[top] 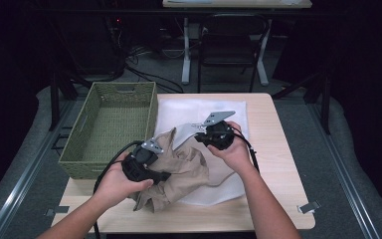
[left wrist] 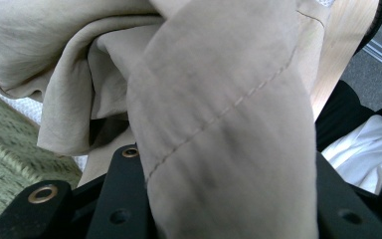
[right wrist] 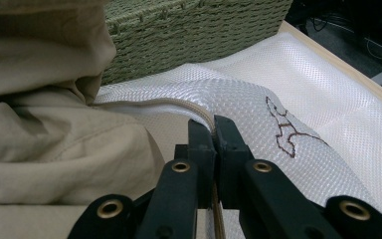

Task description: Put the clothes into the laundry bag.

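We hold a beige garment (top: 179, 172) bunched up at the near middle of the table (top: 273, 149), resting partly on a white mesh bag (top: 229, 112) that is spread over the tabletop. Our left gripper (top: 155, 169) sits at the near left side of the garment, and in the left gripper view a thick stitched fold of the beige cloth (left wrist: 229, 139) runs up between its two black jaws and covers most of the gap, so the jaws are pinching that fold. Our right gripper (top: 201, 137) is at the far edge of the garment, where it meets the bag. In the right gripper view (right wrist: 213, 130) its jaws are pressed together on a thin edge of the mesh bag (right wrist: 258, 104), which carries a beige trim, and the bag's fabric drapes over the jaw tips. The garment (right wrist: 54, 144) lies just to the left of those jaws there. A green woven basket (top: 112, 127) stands just beside the garment at the left.
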The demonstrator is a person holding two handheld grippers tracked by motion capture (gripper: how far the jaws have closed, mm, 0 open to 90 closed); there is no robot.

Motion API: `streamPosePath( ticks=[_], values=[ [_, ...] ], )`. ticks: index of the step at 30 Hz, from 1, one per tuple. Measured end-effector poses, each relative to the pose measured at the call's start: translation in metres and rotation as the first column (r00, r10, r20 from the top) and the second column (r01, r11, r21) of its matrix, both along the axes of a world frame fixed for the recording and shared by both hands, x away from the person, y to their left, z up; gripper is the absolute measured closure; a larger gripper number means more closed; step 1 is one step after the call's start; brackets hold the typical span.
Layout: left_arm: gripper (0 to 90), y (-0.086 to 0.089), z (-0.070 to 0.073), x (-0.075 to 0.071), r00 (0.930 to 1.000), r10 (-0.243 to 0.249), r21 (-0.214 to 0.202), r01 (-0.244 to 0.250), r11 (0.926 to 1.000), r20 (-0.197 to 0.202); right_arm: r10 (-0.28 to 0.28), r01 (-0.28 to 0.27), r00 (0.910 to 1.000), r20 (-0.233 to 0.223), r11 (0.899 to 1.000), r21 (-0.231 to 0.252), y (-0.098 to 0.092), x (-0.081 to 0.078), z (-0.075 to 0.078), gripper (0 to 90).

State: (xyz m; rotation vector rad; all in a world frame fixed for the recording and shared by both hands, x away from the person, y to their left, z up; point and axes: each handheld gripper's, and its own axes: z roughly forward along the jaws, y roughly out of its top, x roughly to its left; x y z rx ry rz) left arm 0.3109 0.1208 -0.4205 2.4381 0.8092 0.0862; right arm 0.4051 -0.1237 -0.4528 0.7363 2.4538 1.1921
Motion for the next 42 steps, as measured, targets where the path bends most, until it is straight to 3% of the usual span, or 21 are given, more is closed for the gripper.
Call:
streamPosePath(
  ticks=[22, 42],
  values=[
    [62.7, -0.014, -0.010, -0.007, 0.9990, -0.040, 0.011, 0.040, 0.9991, 0.020, 0.001, -0.001, 1.0000, 0.002, 1.000, 0.000, 0.000, -0.001, -0.001, 87.8],
    [62.8, -0.039, -0.029, -0.006, 0.9970, -0.077, 0.003, 0.077, 0.9970, -0.008, 0.003, -0.003, 1.0000, -0.002, 1.000, 0.010, -0.001, -0.001, -0.002, 87.8]
  ],
)
